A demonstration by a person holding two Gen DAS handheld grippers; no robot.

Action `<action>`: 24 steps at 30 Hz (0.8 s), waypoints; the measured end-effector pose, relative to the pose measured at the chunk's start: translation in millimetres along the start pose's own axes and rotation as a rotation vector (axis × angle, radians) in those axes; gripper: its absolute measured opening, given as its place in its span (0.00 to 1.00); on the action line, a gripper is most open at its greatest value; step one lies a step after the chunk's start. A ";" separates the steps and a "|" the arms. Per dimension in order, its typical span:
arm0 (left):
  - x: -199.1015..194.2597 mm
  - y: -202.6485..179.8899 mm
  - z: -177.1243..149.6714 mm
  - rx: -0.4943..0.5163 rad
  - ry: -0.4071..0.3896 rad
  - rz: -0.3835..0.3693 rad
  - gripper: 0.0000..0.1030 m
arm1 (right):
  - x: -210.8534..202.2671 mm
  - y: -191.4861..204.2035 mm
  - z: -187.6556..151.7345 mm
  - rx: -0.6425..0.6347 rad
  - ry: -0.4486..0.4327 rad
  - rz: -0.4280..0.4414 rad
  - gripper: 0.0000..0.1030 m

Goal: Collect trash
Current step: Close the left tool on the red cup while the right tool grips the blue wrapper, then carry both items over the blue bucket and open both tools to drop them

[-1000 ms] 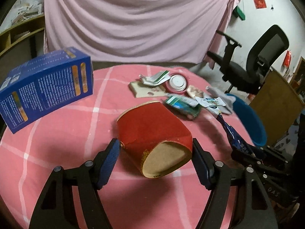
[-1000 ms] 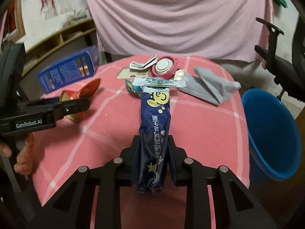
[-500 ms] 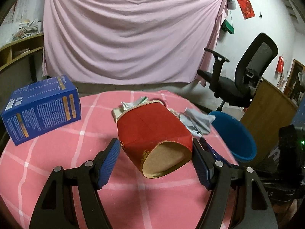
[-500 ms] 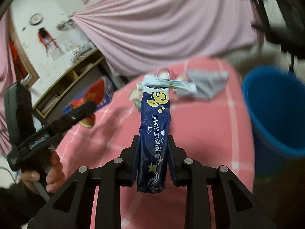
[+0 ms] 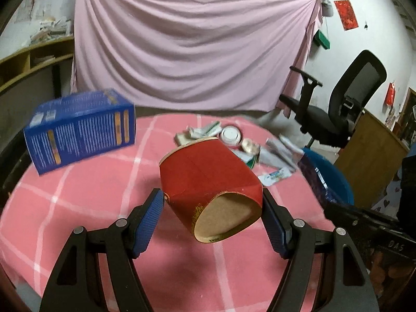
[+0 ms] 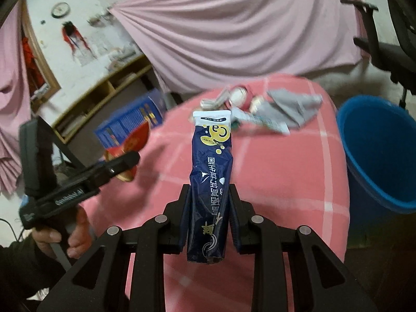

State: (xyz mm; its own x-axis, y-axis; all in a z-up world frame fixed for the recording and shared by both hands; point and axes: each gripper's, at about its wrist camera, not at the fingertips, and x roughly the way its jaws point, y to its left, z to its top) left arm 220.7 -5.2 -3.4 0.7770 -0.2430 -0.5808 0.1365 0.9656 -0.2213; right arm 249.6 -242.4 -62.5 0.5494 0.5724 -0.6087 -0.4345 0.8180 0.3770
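My left gripper [image 5: 212, 215] is shut on a squashed red paper cup [image 5: 208, 182], held above the pink checked tablecloth [image 5: 91, 195] with its brown bottom towards the camera. My right gripper [image 6: 209, 218] is shut on a dark blue snack pouch [image 6: 212, 171] that stands up between the fingers, lifted over the table. From the right wrist view the left gripper [image 6: 122, 161] shows at the left with the red cup [image 6: 132, 140], a hand [image 6: 75, 234] around its handle. A blue bucket [image 6: 379, 150] stands beside the table at the right. More litter [image 5: 234, 140] lies at the table's far side.
A blue carton [image 5: 80, 127] sits on the table's left part. A grey cloth [image 6: 291, 106] and wrappers lie near the far edge. A black office chair [image 5: 338, 111] stands behind the bucket, a wooden cabinet [image 5: 371, 153] at the right, shelves [image 6: 104, 98] at the left.
Both grippers have risen off the table with their loads and turned. The right wrist view has swung so the bucket looms larger at the right. The left view tipped up, then partly back down.
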 end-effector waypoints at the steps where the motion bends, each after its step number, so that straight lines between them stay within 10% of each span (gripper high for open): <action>1: -1.1 -3.0 3.3 0.007 -0.013 -0.002 0.66 | -5.3 2.7 3.3 -0.007 -0.031 0.008 0.24; 13: 19.7 -100.9 52.0 0.145 -0.189 -0.167 0.66 | -88.0 -6.7 30.8 -0.113 -0.434 -0.224 0.27; 24: 116.2 -204.2 59.0 0.230 -0.022 -0.292 0.66 | -116.6 -98.9 24.0 -0.012 -0.493 -0.461 0.27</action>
State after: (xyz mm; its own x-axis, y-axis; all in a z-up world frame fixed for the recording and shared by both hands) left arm 319.4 -225.1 20.5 0.6974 -0.5119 -0.5016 0.4870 0.8520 -0.1923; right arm 245.7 -388.7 -12.1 0.9408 0.1266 -0.3143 -0.0840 0.9857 0.1458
